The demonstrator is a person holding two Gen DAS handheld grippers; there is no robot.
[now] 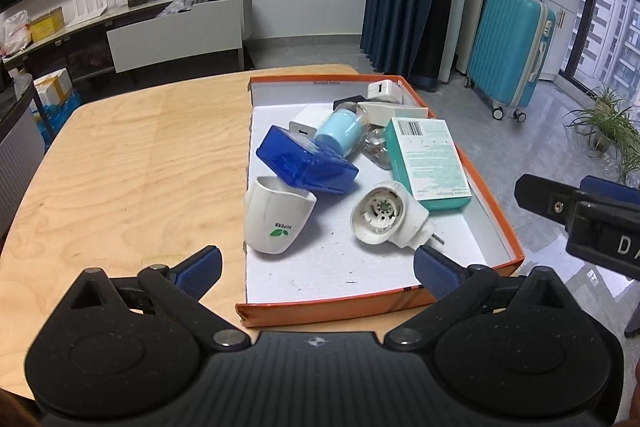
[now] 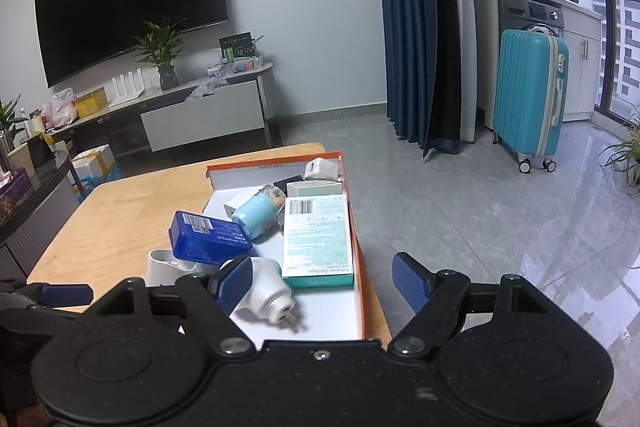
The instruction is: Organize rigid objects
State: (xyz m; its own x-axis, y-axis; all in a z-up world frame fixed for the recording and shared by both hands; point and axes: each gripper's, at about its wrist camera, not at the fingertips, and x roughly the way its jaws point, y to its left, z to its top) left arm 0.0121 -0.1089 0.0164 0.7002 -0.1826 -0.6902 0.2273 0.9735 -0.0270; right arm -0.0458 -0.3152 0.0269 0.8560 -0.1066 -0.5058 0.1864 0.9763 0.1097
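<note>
Room: living room with a dark television on the wall, a teal suitcase (image 2: pixel 528 95) by a blue curtain, and grey floor tiles.
Bench: pale wood (image 1: pixel 132 163), stretching ahead and to the left of the left gripper.
Tray: shallow orange-rimmed box (image 1: pixel 508 239) on the bench, straight ahead of the left gripper; it lies ahead and to the left of the right gripper.
Contents: white cup (image 1: pixel 276 219) on its side just beyond the left gripper's left finger, a blue box (image 1: pixel 308 163) leaning over it; a white plug-in device (image 1: pixel 388 217) just beyond its right finger; a teal-and-white carton (image 1: pixel 430 163), a light blue bottle (image 1: pixel 340 131) and small white adapters farther off.
Left gripper: (image 1: pixel 316 267) jaws spread wide, nothing between them, hovering over the tray's near end.
Right gripper: (image 2: pixel 324 283) jaws wide apart and holding nothing; its left finger (image 2: pixel 236 283) sits in front of the plug-in device, and whether they touch cannot be told; its right finger hangs past the tray's edge over the floor.
</note>
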